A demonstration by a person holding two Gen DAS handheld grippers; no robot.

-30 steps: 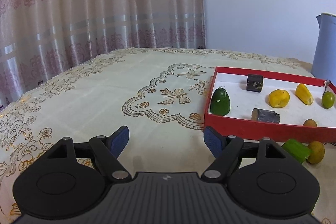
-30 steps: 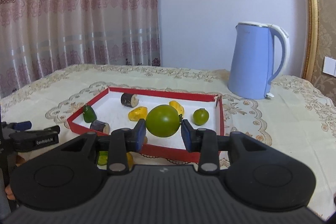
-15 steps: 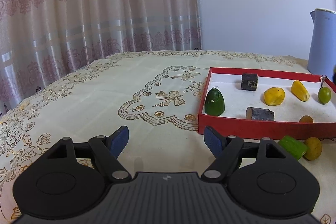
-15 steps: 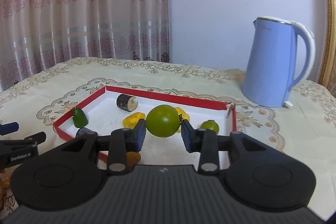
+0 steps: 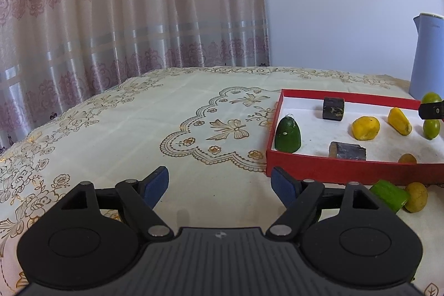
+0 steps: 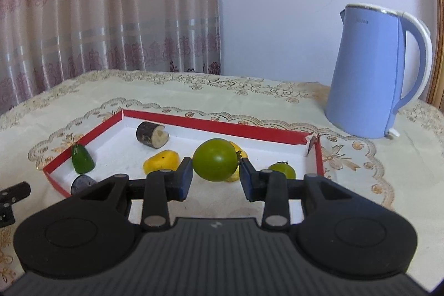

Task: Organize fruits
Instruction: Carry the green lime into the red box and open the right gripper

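Note:
My right gripper [image 6: 216, 176] is shut on a large green round fruit [image 6: 215, 163] and holds it above the red tray [image 6: 216, 124]. The tray holds a green cone-shaped piece [image 6: 82, 162], a dark log piece [image 6: 151, 135], a yellow fruit [image 6: 161, 161], a small green fruit [image 6: 282, 170] and a dark piece [image 6: 82, 183] at the near left corner. My left gripper [image 5: 220, 182] is open and empty over the tablecloth, left of the tray [image 5: 347, 172]. A green piece [image 5: 390, 194] and a yellow-brown fruit [image 5: 416, 196] lie outside the tray's front wall.
A blue electric kettle [image 6: 371, 71] stands behind the tray at the right. A patterned tablecloth [image 5: 138, 129] covers the table, with a curtain [image 5: 125, 18] behind it. The left gripper's tip [image 6: 11, 194] shows at the right wrist view's left edge.
My right gripper has moved forward over the tray with the green fruit still in it. My left gripper stays open and has shifted slightly; the tray sits a little farther left in its view.

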